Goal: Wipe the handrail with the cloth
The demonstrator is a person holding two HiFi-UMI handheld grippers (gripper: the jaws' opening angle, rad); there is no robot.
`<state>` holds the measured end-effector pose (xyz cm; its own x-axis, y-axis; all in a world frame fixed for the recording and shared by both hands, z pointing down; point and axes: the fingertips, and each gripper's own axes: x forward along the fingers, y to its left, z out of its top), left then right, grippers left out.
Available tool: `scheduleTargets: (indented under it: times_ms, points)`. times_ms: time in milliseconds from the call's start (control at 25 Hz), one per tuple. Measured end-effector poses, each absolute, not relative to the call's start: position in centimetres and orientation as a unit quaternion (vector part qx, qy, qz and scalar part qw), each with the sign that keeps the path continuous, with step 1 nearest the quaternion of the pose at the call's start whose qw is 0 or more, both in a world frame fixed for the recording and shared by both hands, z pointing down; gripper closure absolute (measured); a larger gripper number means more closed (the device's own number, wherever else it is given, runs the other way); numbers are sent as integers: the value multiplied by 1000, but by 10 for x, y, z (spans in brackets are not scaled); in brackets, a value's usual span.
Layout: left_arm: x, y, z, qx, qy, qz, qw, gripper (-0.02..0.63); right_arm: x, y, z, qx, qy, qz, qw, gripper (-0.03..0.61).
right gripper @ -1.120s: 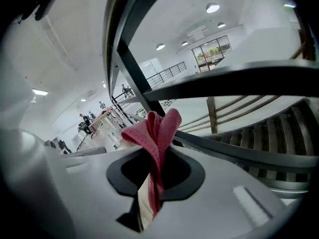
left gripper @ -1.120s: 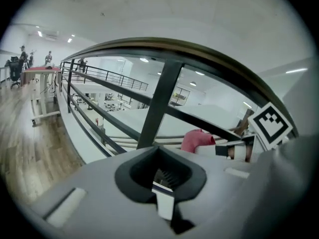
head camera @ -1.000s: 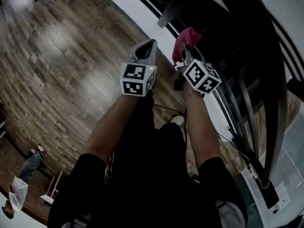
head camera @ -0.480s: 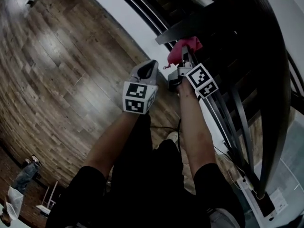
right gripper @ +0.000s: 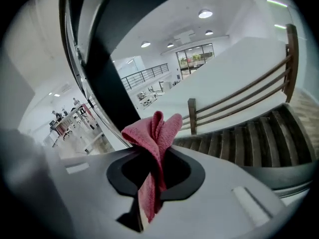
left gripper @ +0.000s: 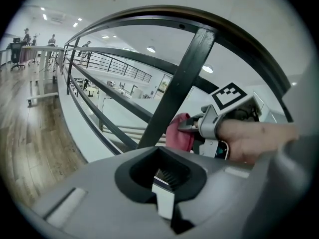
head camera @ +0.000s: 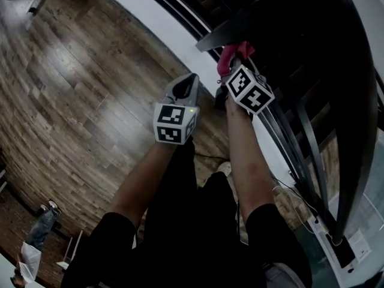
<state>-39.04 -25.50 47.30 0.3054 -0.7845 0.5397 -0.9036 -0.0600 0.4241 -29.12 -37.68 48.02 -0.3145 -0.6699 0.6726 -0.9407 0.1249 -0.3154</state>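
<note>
plank wood floor [head camera: 72, 101] spreads wide below. the handrail [head camera: 355, 89] is a broad, smooth, dark curve. the left gripper [left gripper: 162, 185] is clenched on nothing. the right gripper [head camera: 231, 66] pinches a nubby pink cloth [right gripper: 154, 133], bunched beside a slanted post [left gripper: 174, 88] under the rail. it has edged nearer the rail than a moment ago.

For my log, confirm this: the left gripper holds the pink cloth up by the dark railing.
Not right. The right gripper holds the pink cloth up by the dark railing; the right gripper view shows it pinched there. The left gripper holds nothing.
</note>
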Motion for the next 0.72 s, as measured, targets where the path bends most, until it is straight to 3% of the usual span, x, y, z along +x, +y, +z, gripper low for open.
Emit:
scheduleTargets:
  times_ms: [720]
  points:
    - [-326, -252, 466, 762, -538, 110, 345, 614, -201, -329, 484, 587, -689, 377, 195, 528]
